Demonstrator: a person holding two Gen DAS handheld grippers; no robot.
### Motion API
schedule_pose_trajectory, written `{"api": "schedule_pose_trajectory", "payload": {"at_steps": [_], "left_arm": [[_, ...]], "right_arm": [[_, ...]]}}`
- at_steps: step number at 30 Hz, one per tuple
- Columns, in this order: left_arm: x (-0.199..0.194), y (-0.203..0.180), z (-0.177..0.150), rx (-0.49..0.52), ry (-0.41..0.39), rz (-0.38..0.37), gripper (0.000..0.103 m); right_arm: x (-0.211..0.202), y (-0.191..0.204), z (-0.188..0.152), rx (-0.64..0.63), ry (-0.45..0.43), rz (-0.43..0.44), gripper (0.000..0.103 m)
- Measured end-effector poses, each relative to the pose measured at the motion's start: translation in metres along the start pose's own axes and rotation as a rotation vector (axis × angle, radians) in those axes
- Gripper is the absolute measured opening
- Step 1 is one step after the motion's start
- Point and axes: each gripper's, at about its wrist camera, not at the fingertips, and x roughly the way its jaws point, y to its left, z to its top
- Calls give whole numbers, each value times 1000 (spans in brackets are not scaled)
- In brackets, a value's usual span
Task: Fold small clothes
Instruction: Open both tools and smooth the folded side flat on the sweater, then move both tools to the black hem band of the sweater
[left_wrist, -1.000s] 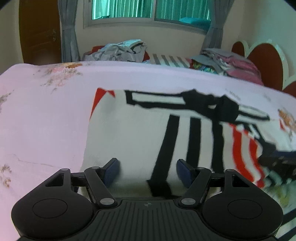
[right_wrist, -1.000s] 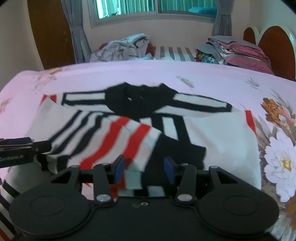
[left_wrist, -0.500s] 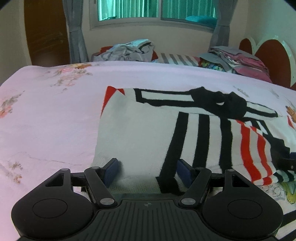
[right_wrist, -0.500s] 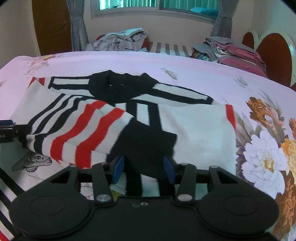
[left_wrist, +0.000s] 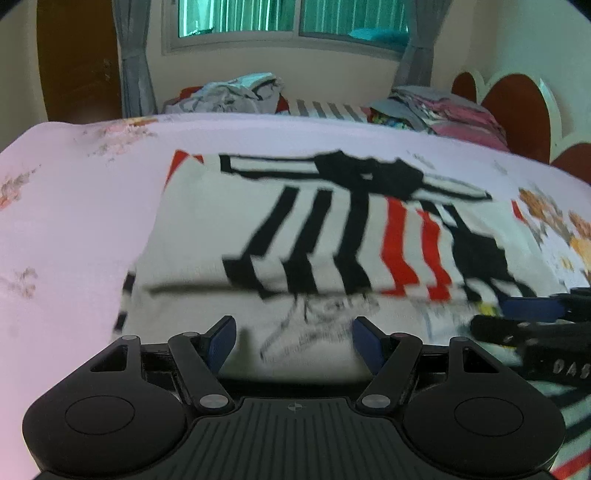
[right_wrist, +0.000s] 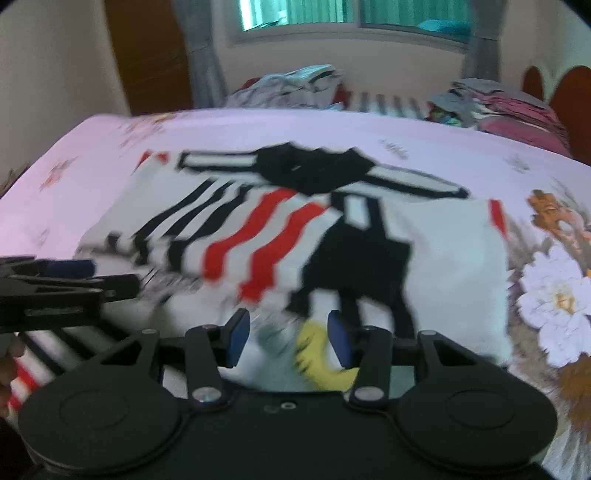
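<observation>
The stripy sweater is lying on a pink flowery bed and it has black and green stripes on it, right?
Not quite. The sweater does lie on the pink flowery bed, but its stripes are black and red, not green. The right wrist view shows the red stripes clearly.

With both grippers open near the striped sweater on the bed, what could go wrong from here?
1. The striped sleeve lies folded loosely across the sweater, and neither gripper holds it; a careless regrasp may drag it open again.
2. The left gripper and right gripper are close together; they might collide.
3. A printed garment lies under the sweater's hem; the jaws may pinch both layers.
</observation>
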Motion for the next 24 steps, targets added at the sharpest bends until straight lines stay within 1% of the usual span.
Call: {"api": "schedule_pose_trajectory", "payload": {"at_steps": [4,6,8,10,13,18,19,21,24], "left_arm": [[-7,3,-24,23,39,20,69],[-8,12,-38,36,55,41,69],[-16,21,-47,51,40,51,69],[-24,32,-56,69,40,58,69],[-32,46,-62,65,40,54,70],[-43,60,-72,77,34,25,70],[-47,61,-72,76,38,28,70],[-55,59,-71,62,36,16,70],[-66,52,-73,57,19,-49,70]], "right_arm": [[0,19,-22,-55,45,33,46],[-2,25,-34,-109,40,1,46],[-9,24,-41,-129,31,-30,47],[-17,17,-48,-108,31,-67,48],[-27,5,-60,-72,36,-115,50],[-43,-1,-77,-5,43,-213,51],[-48,1,-79,16,41,-222,51],[-59,9,-81,56,20,-195,50],[-66,35,-82,61,11,-165,51]]}}
